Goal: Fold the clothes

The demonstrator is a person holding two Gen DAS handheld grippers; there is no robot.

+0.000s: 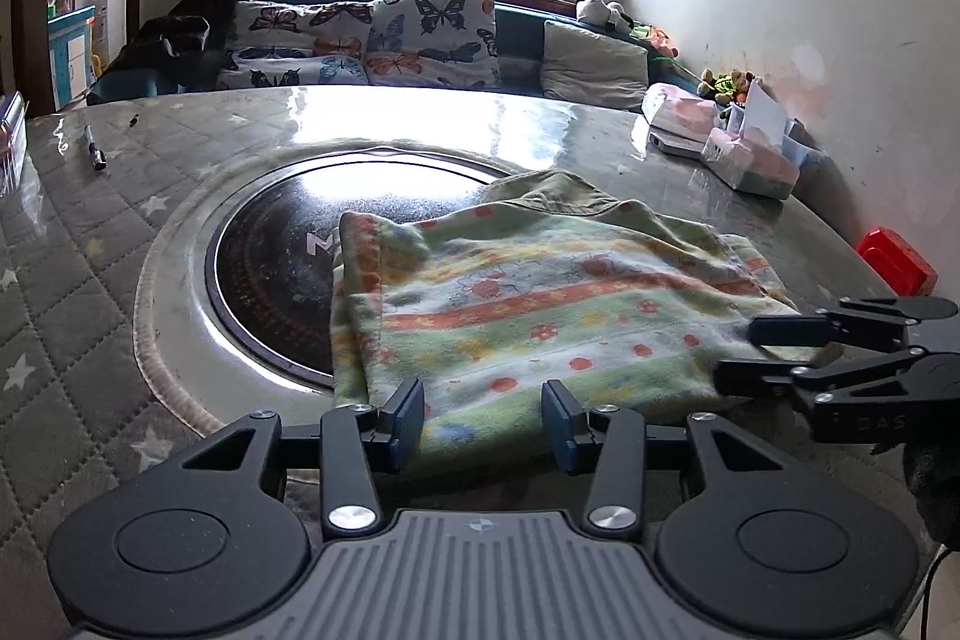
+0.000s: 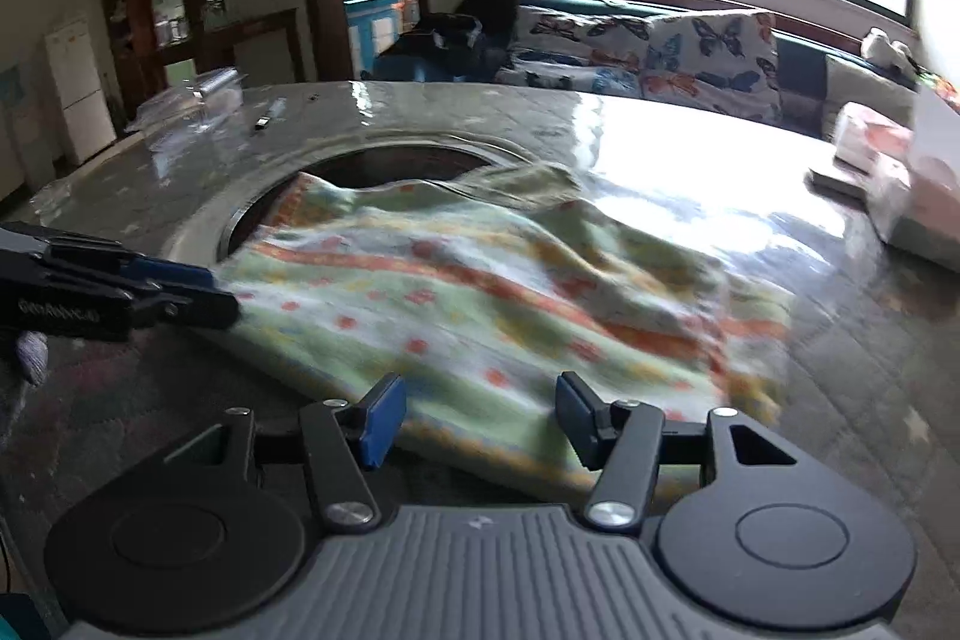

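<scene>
Soft, fleecy garment (image 1: 540, 304) in pale green with orange bands and small flower prints, lying rumpled and partly folded on a glossy round table (image 1: 420, 124), its far edge draped over the dark circular hotplate (image 1: 270, 268) sunk into the tabletop's centre inside a brushed metal ring. Quilted, star-patterned cover under clear film across the table surface. Left gripper (image 1: 483, 421) low at the near hem of the garment, blue-padded jaws spread apart with cloth showing between them, nothing clamped. Right gripper (image 2: 477, 421) likewise at the near edge from its own side, jaws parted wide over the fabric; the right wrist view smeared by motion blur, so fine contact cannot be told. Seen from the left wrist camera, the right gripper's black fingers (image 1: 780, 331) reaching onto the garment's right corner. Slim pen (image 1: 96, 148) well apart on the far left, red plastic box (image 1: 897, 259) at the right rim, butterfly-print cushions (image 1: 432, 37) beyond.
</scene>
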